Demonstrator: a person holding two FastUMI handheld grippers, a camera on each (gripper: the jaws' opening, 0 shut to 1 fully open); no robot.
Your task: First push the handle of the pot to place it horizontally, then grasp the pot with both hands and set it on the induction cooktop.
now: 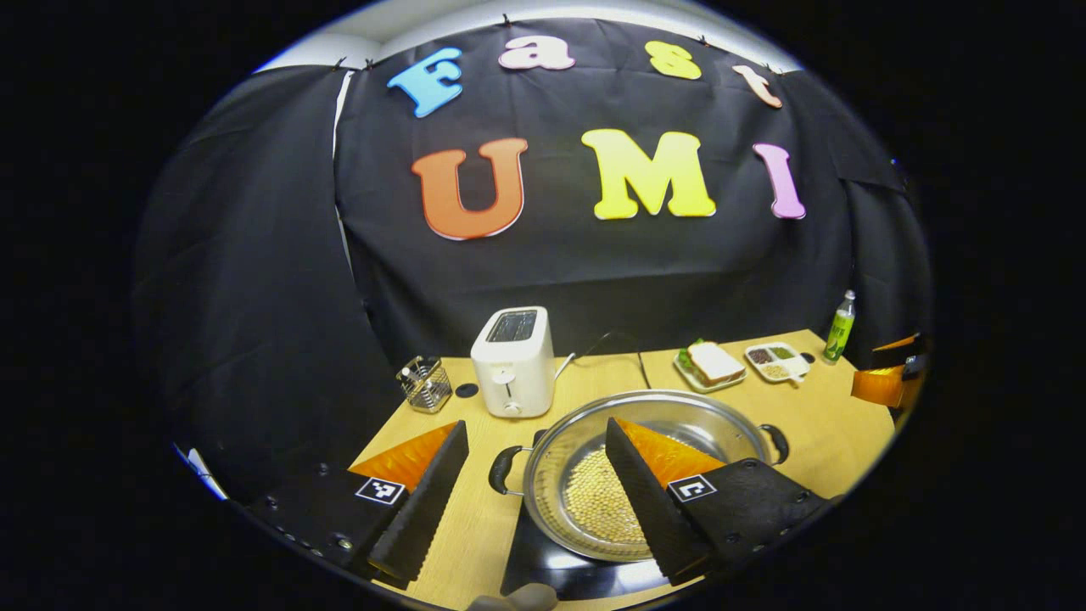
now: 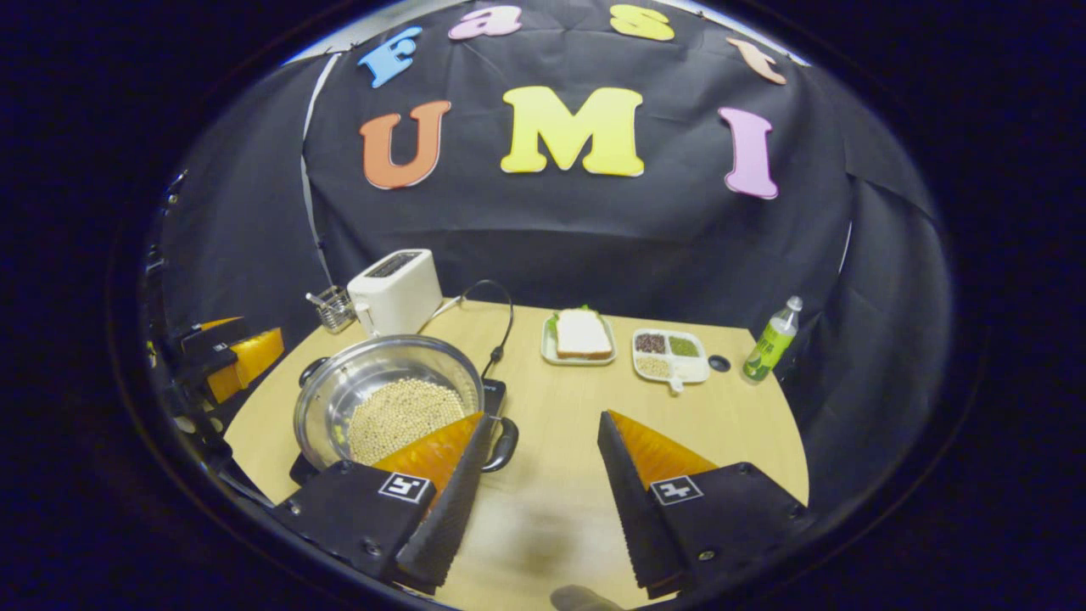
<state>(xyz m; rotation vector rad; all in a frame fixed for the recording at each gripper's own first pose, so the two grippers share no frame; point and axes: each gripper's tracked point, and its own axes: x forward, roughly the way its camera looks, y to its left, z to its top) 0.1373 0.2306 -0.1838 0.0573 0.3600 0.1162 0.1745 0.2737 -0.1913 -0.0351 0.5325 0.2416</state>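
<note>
Near the desk's front edge the pot of beans sits on the induction cooktop, handles level, so you hold the left gripper and right gripper spread wide, clear of both handles, pinching nothing.

Black cloth wall hangs behind a light wooden table, under dim light
</note>
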